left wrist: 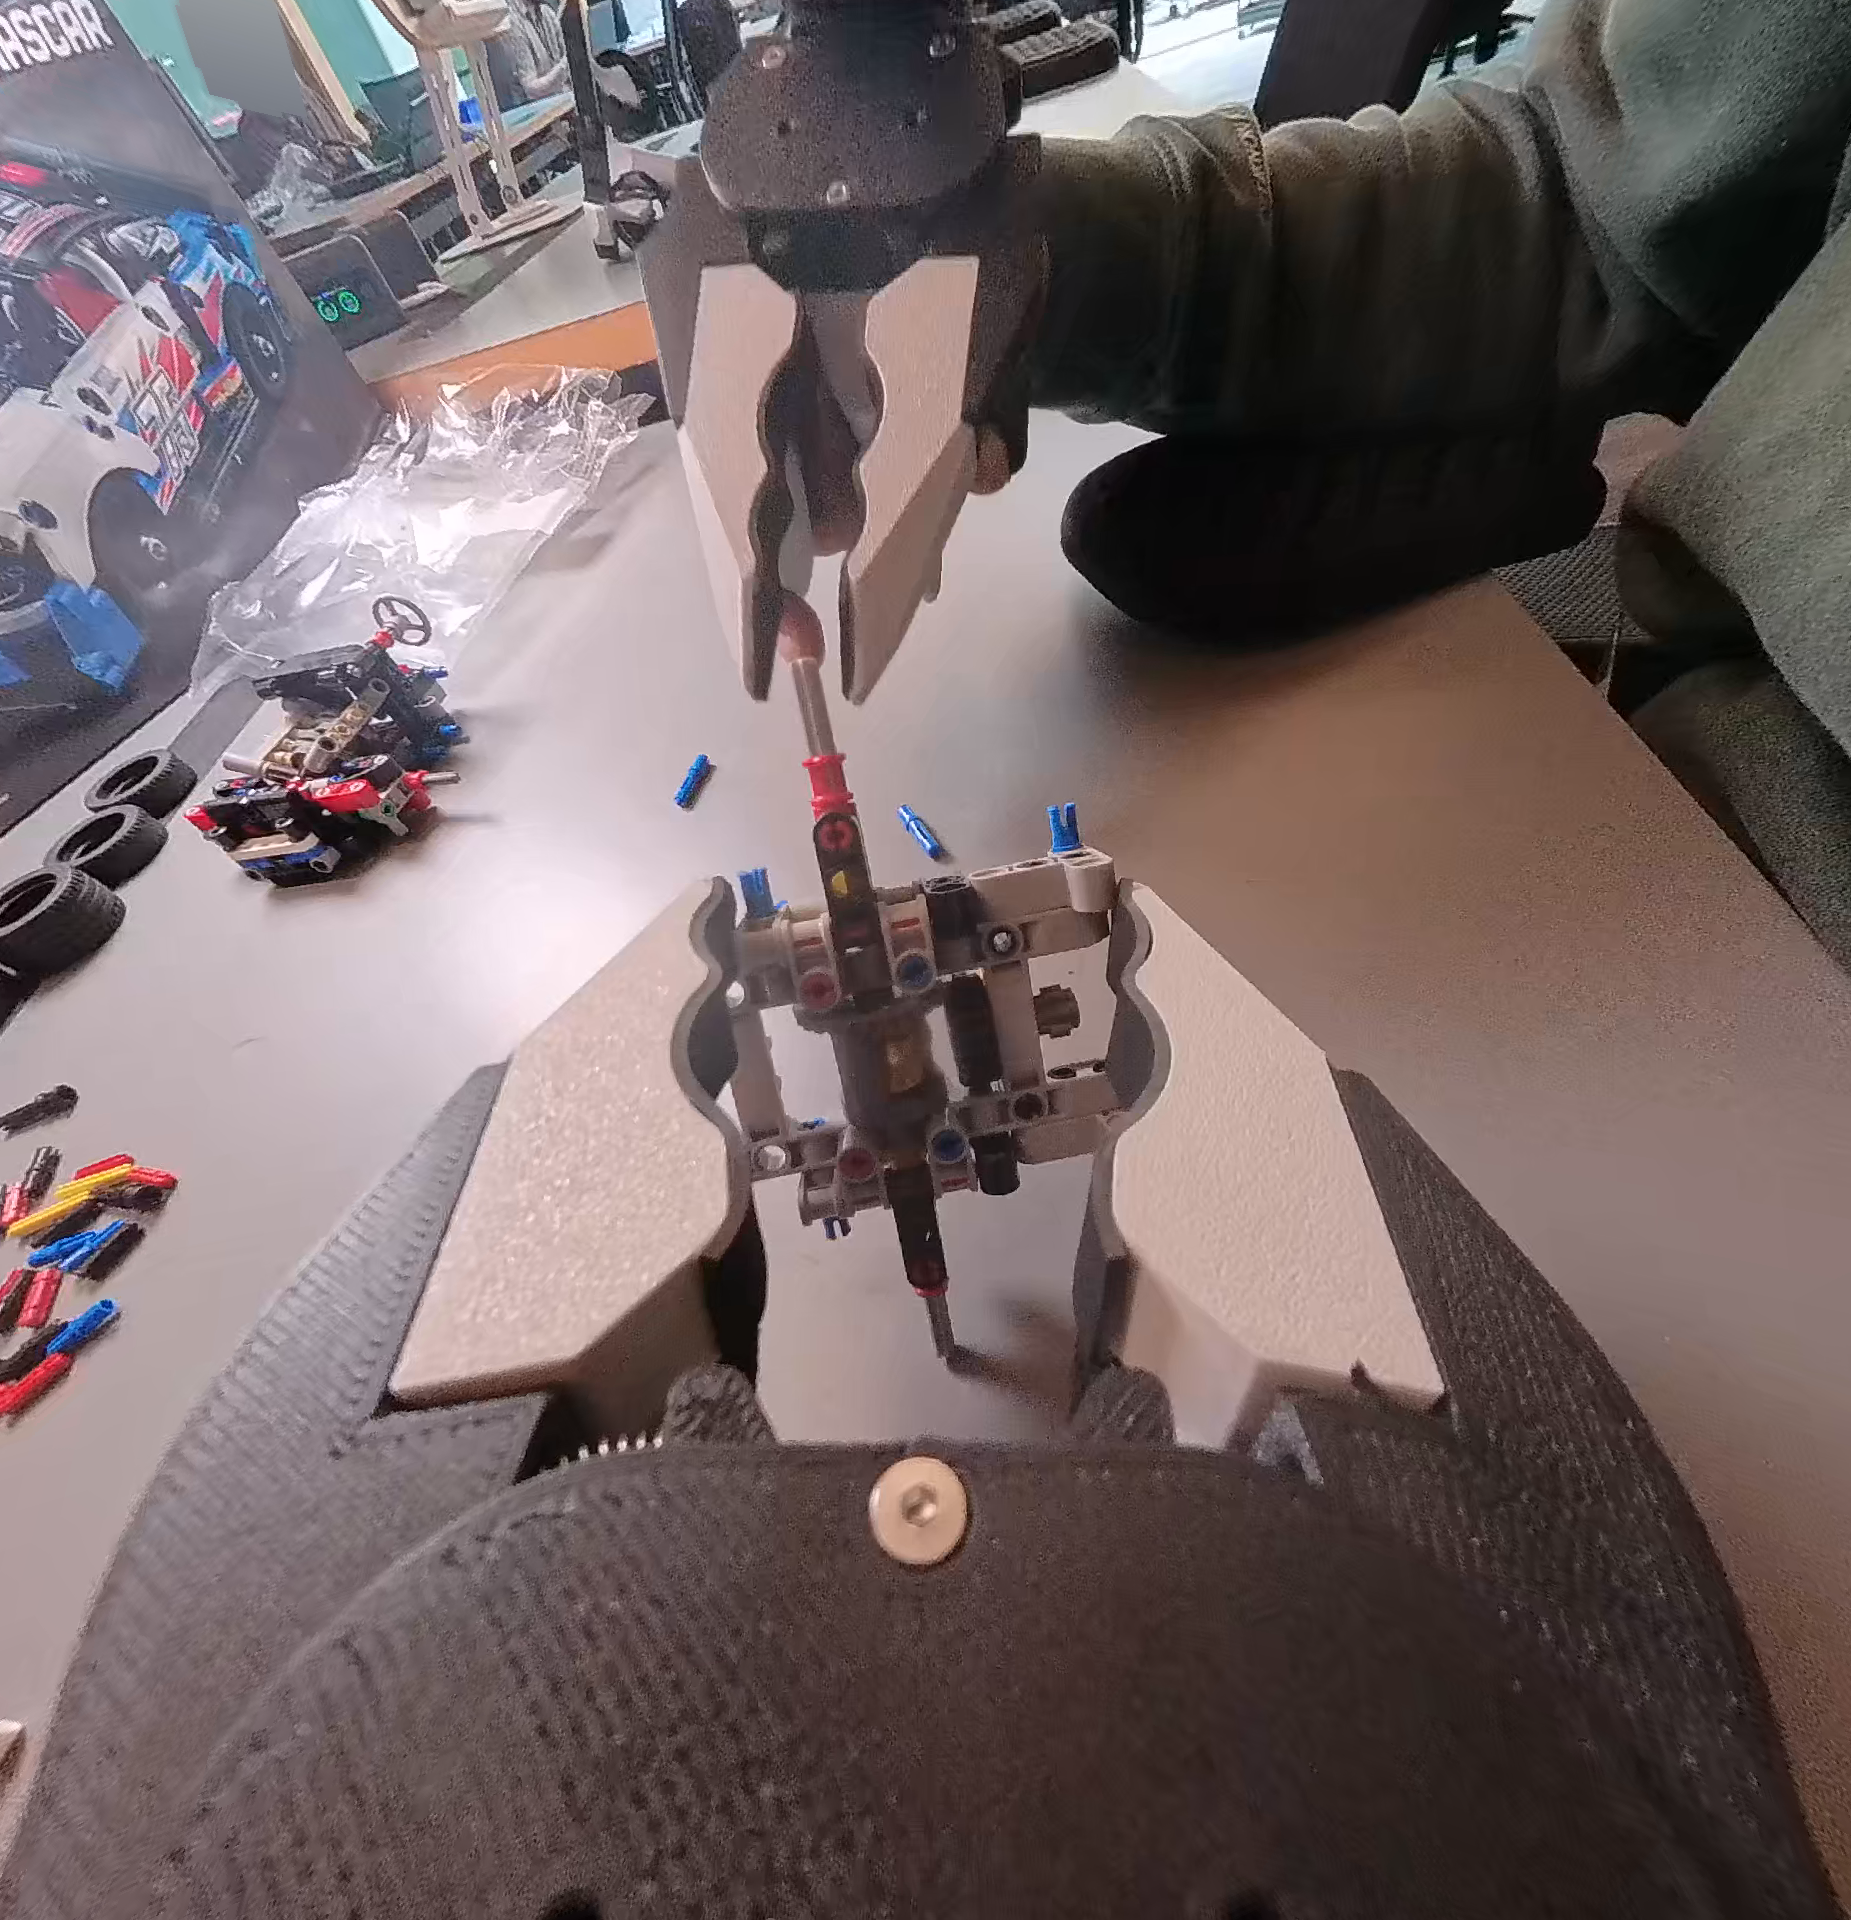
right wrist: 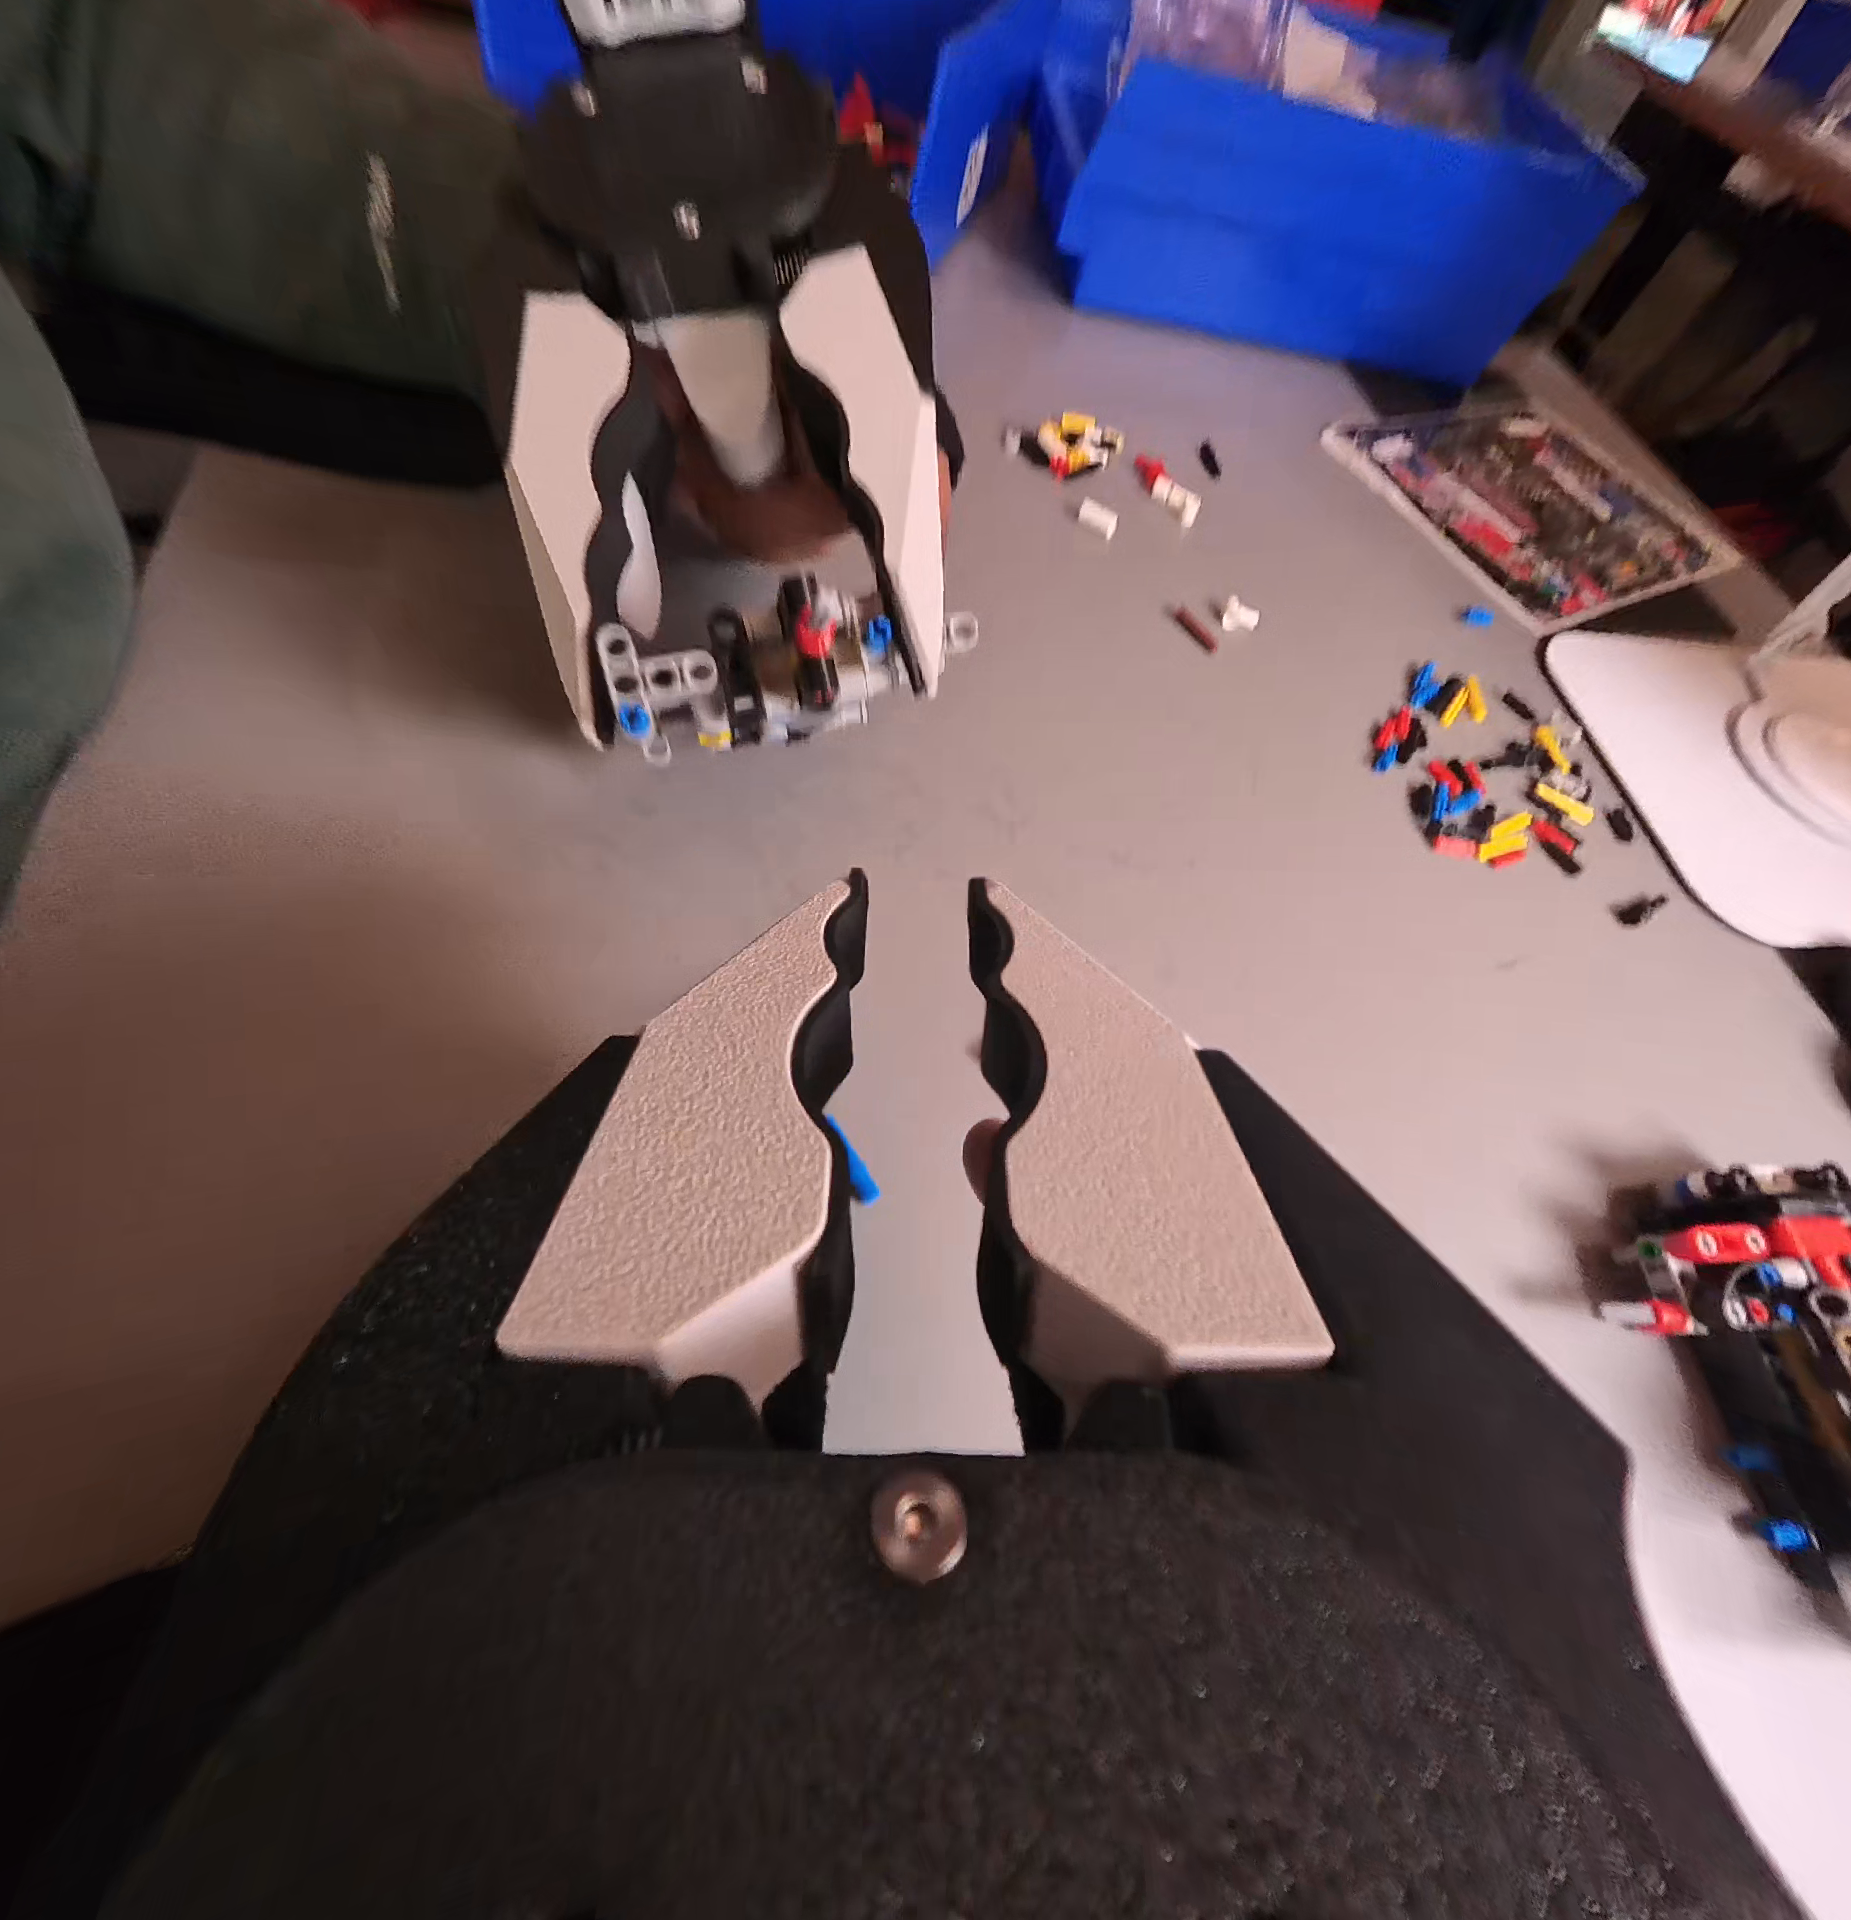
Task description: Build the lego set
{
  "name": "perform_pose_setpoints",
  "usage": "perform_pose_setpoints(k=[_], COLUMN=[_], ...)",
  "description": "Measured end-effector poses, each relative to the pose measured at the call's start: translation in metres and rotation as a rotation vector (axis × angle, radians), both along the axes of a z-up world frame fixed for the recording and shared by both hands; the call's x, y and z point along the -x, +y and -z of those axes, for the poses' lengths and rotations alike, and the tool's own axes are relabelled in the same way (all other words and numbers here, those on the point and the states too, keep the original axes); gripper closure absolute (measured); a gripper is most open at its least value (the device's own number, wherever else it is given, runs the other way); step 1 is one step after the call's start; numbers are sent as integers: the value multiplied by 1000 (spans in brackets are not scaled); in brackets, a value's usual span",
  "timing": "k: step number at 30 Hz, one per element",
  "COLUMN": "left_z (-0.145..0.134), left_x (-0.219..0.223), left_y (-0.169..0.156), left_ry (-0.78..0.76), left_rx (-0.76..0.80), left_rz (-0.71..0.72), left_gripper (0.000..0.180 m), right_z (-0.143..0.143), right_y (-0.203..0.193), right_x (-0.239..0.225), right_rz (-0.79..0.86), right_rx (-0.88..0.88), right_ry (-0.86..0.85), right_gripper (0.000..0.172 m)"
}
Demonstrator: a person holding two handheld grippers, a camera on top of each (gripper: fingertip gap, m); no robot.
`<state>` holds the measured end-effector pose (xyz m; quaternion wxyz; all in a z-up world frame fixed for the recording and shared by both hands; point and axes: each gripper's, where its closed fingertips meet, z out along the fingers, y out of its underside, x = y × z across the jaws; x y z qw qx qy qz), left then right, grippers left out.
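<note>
My left gripper [left wrist: 923, 904] is shut on a grey beam-frame assembly [left wrist: 1014, 914], with both pads pressed on the frame's sides. A grey axle [left wrist: 819, 717] with a red bush [left wrist: 829, 784] sticks out of the assembly's far end. My right gripper [left wrist: 807, 694] hangs just beyond it, and the axle's end sits in line with its tips with a gap on each side. In the right wrist view my right gripper [right wrist: 917, 886] is open with nothing between its pads. A blue pin [right wrist: 856, 1164] lies on the table beneath it. My left gripper [right wrist: 765, 712] shows farther off with the assembly [right wrist: 672, 675].
A box with a race car picture [left wrist: 121, 312], black tyres [left wrist: 48, 914], a part-built chassis [left wrist: 329, 769] and a clear bag [left wrist: 433, 499] lie at the left. Piles of small pins [right wrist: 1482, 779], blue bins [right wrist: 1316, 208] and a white stand base [right wrist: 1783, 748] are also here. A green sleeve [left wrist: 1420, 312] is at the right. Spacing between my two grippers at the tips: around 7 cm.
</note>
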<state>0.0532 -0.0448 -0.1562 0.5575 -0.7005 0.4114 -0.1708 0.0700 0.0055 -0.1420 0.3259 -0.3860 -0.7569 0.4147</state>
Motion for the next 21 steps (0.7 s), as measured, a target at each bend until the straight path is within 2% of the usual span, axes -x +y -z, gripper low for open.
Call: perform_pose_setpoints(k=[5, 16, 21], left_z=[4, 6, 7], left_x=[-3, -10, -15], left_y=[-1, -6, -10], left_ry=[10, 22, 36], left_rx=[11, 13, 11], left_rz=[11, 51, 74], left_gripper=[109, 110, 109], right_z=[-14, 7, 13], right_y=[-24, -54, -57], right_x=[11, 22, 23], right_rz=[-52, -121, -121], right_rx=[67, 35, 10], right_ry=[80, 27, 13], right_gripper=[154, 153, 165])
